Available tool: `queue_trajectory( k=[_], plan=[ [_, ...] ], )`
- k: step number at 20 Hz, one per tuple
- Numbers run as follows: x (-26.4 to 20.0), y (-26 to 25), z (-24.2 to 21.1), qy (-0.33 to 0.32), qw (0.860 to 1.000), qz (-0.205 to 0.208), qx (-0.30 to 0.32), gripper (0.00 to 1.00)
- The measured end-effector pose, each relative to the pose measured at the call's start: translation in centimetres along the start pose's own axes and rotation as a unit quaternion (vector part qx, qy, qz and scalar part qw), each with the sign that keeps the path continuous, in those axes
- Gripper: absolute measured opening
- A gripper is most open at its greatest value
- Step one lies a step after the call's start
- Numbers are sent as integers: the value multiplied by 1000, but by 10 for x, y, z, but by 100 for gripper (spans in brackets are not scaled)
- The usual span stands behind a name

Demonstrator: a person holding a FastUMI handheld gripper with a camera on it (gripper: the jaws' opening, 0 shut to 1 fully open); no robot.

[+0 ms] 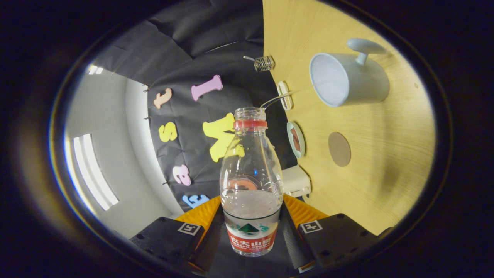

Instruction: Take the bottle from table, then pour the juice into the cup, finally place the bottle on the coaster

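Gripper view: gripper (251, 235) fingers clamped on clear plastic bottle (251, 185), uncapped, tipped; thin stream arcs from mouth toward pale grey handled cup (347, 79) beyond on wooden table (386, 173); round brown coaster (339, 149) nearer fingers than cup

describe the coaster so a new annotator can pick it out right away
Start from the wooden table, seen tipped on its side because the tool is shut on the bottle. From the pale cup lying across that surface, move toward the tool to the coaster. It is a flat, plain brown disc, unlike the rimmed round pieces at the table's edge.
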State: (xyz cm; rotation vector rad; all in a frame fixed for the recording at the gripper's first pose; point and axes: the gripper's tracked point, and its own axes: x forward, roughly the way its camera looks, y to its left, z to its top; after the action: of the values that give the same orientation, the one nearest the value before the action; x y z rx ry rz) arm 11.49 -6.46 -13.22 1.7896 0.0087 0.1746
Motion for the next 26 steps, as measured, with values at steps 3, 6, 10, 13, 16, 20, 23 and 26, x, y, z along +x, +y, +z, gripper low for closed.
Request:
queue_trajectory(
  k=[3,6,10,13,16,20,23,26],
  plan=[
    [1,5,-1,1,1000,11,12,78],
    [1,7,0,-4,1000,16,24,79],
    [3,12,1,-8,999,20,41,78],
    [6,18,-3,-5,998,31,49,78],
    [8,20,-3,-7,998,32,53,78],
    [8,25,-1,-10,997,34,68,78],
    [9,28,1,-12,996,36,85,78],
    [8,31,1,-15,994,37,101,78]
  ],
)
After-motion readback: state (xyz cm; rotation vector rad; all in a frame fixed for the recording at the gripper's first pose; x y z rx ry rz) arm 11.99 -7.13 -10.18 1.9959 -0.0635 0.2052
